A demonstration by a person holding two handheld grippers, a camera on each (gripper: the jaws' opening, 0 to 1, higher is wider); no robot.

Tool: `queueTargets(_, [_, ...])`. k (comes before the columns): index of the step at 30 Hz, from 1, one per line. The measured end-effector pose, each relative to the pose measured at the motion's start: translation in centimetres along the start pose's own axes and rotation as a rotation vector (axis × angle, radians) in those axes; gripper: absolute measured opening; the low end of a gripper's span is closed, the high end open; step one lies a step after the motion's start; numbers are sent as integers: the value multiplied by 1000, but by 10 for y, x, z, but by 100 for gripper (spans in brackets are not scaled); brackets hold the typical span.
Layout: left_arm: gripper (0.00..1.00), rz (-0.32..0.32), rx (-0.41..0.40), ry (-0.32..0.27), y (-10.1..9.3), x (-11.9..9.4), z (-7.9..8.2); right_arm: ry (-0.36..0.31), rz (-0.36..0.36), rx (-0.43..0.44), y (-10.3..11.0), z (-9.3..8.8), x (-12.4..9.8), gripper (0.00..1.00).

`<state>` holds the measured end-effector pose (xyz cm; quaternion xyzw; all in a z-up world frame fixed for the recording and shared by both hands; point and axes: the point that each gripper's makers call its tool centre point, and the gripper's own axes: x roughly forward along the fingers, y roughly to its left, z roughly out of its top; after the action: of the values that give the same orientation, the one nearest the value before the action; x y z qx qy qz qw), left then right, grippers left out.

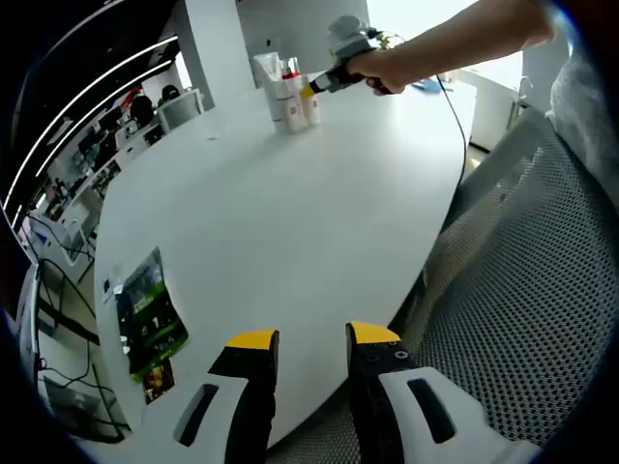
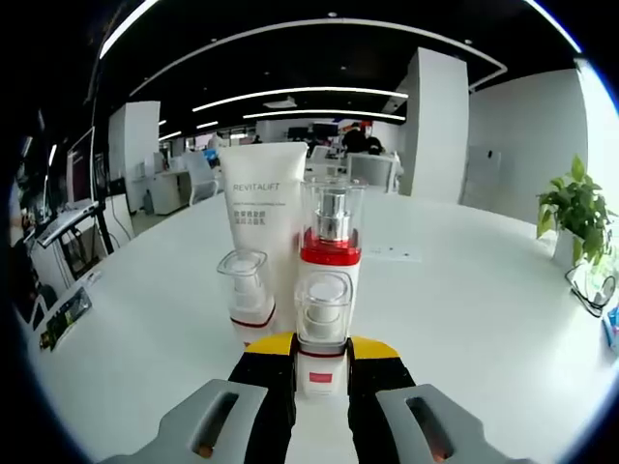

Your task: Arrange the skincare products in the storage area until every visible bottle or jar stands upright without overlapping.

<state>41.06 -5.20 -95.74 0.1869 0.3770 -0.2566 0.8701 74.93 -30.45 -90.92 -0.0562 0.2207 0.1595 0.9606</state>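
Upright, bottle (image 2: 324, 333) stands between right tool (image 2: 322, 350) jaws.

Right gripper (image 2: 321, 350) jaws flank upright pump bottle (image 2: 325, 302); tube (image 2: 261, 217) behind.

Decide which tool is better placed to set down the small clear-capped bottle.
Right. The right tool already brackets the small white, clear-capped bottle; the left tool hangs at the white table's near edge.

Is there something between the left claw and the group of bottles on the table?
Nothing visible. Bare white table lies between the open left claw and the bottles at the far end. The right claw is already at them, with a small bottle between its jaws.
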Motion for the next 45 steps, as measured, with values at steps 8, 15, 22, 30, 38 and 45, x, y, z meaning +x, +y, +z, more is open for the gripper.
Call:
queueTargets(8, [25,-2,0,-2,-1,0,0,1,-35,24,0,-2,2,13])
queueTargets(15, [24,-3,1,-2,-1,0,0,6,-60,39,1,-2,1,13])
queueTargets(22, [24,-7,0,-2,-2,0,0,15,-82,34,2,-3,2,14])
queueTargets(30, [24,-7,0,-2,-1,-1,0,21,-82,56,4,-2,4,14])
queueTargets(38, [24,-7,2,2,-1,0,-1,29,-75,65,4,-3,4,14])
queueTargets(45, [24,-2,3,5,0,-1,-1,40,-74,54,6,-7,-3,21])
